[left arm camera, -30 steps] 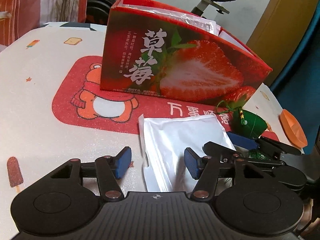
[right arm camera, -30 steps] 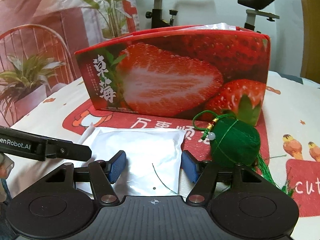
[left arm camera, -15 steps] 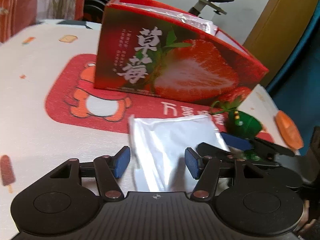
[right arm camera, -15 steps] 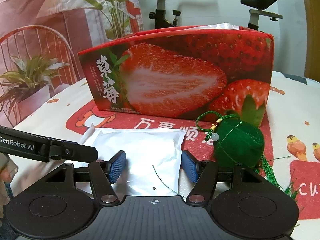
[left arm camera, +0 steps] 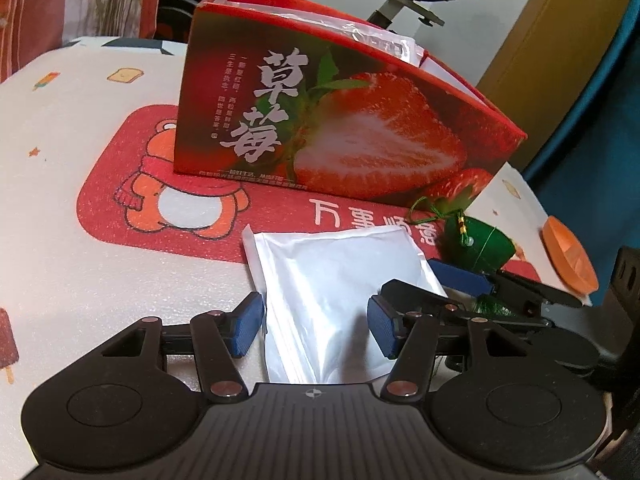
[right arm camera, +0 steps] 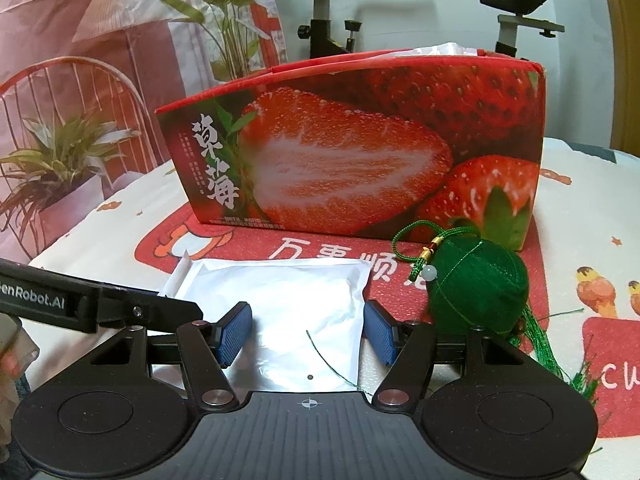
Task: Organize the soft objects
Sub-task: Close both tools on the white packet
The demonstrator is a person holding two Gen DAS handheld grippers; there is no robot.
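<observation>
Tablecloth (left arm camera: 80,264) under both — left hand-held gripper (left arm camera: 316,324), right hand-held gripper (right arm camera: 308,328) spread wide, straddling white pouch (right arm camera: 280,300).

Left hand-held gripper (left arm camera: 316,326): black ribbed body, round discs, silver rivets. Fingers (left arm camera: 247,329) carry textured blue pads. Side arm lettered "enRobot.AI".

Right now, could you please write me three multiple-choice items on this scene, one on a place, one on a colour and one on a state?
1. Where does the white pouch lie?
A. inside the strawberry box
B. on the table in front of the strawberry box
C. on the orange dish

2. What colour is the tasselled sachet?
A. green
B. yellow
C. blue

3. How is the left gripper?
A. shut on the pouch
B. shut on nothing
C. open

Key: 1 B, the pouch lies flat before the box. 2 A, its cloth, cord and tassel are green. 3 C, its blue pads stand apart either side of the pouch.
</observation>
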